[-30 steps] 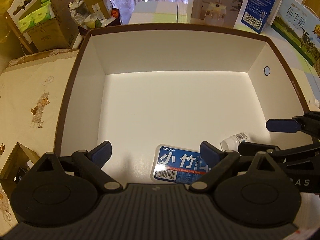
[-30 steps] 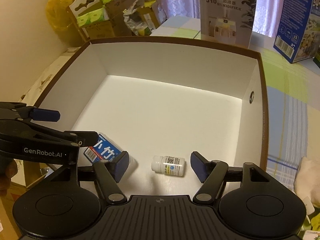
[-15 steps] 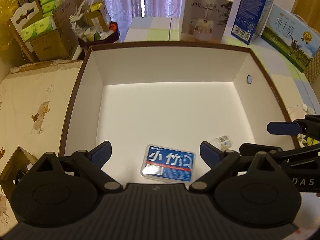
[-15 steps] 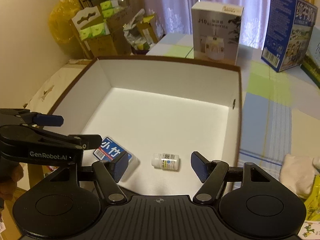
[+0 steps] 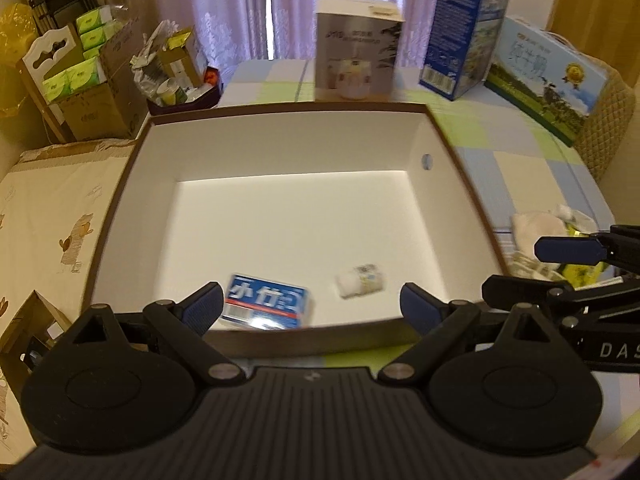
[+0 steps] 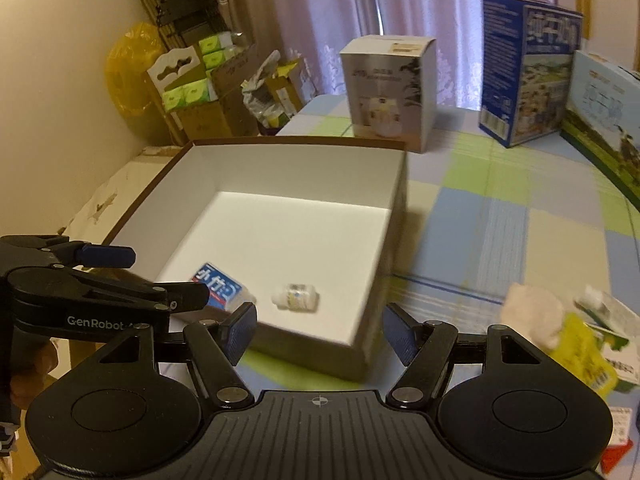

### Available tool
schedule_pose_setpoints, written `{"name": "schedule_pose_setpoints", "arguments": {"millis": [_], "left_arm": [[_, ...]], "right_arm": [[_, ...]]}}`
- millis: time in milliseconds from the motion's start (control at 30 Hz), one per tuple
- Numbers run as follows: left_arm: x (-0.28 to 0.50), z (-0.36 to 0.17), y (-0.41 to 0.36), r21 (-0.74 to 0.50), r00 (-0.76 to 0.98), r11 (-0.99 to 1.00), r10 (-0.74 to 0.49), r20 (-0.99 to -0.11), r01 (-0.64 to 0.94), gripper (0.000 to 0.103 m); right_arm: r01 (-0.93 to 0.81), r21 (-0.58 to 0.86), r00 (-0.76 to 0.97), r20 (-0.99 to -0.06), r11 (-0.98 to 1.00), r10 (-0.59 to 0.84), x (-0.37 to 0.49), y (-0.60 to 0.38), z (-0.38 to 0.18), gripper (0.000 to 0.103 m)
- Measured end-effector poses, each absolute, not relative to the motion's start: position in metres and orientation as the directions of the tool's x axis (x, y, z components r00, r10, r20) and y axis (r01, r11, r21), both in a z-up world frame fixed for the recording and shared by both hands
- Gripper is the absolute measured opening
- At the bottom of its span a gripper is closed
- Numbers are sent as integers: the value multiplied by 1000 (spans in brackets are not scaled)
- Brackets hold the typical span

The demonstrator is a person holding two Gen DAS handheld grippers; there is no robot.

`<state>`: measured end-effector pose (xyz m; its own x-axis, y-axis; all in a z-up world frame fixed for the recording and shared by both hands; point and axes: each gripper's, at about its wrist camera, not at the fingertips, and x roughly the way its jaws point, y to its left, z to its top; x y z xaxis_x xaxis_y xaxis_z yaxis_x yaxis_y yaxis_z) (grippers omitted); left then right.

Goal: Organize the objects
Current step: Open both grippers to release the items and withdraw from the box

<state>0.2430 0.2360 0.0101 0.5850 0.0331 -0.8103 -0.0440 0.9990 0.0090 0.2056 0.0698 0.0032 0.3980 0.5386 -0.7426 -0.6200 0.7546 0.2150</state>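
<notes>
1. A blue packet (image 5: 266, 301) with white characters lies flat on the floor of a white-lined box (image 5: 280, 144), near the box's near wall and towards its left.
2. A small white bottle (image 5: 361, 281) lies on its side just right of the packet, apart from it, also close to the near wall.
3. In the right wrist view the same packet (image 6: 218, 286) and bottle (image 6: 296, 297) sit in the box's (image 6: 296, 160) near part, the packet to the left.
4. The left gripper (image 5: 311, 306) hangs above the box's near edge with its jaws spread wide; nothing sits between its blue pads, and the packet lies below, untouched.
5. The right gripper (image 6: 319, 330) hangs over the box's near right corner, its jaws parted and gripping nothing.
6. Each gripper shows in the other's view: the right gripper (image 5: 576, 264) at the right edge, the left gripper (image 6: 116, 276) at the left edge, with a hand (image 6: 30, 368) behind it.
7. The box has a brown rim and a small round hole (image 5: 427, 161) in its right wall. It stands on a checked cloth (image 6: 520, 216) of green, blue and cream.
8. Right of the box, near, lie a pale soft lump (image 6: 534, 314) and a yellow packet (image 6: 580, 344), both blurred.
9. Beyond the box stand a white carton (image 5: 356, 48), a blue carton (image 5: 464, 32) and a long carton showing a meadow (image 5: 548, 76).
10. Far left are cardboard boxes holding green packs (image 5: 76, 76); purple curtains (image 5: 224, 4) hang behind.
</notes>
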Motion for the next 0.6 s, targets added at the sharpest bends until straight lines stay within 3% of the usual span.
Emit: {"name": "schedule_pose_setpoints", "arguments": {"millis": [600], "left_arm": [[205, 3, 124, -6, 555, 1000, -16, -832, 19, 93]], "right_arm": [[-593, 223, 381, -768, 773, 514, 192, -46, -1, 67]]}}
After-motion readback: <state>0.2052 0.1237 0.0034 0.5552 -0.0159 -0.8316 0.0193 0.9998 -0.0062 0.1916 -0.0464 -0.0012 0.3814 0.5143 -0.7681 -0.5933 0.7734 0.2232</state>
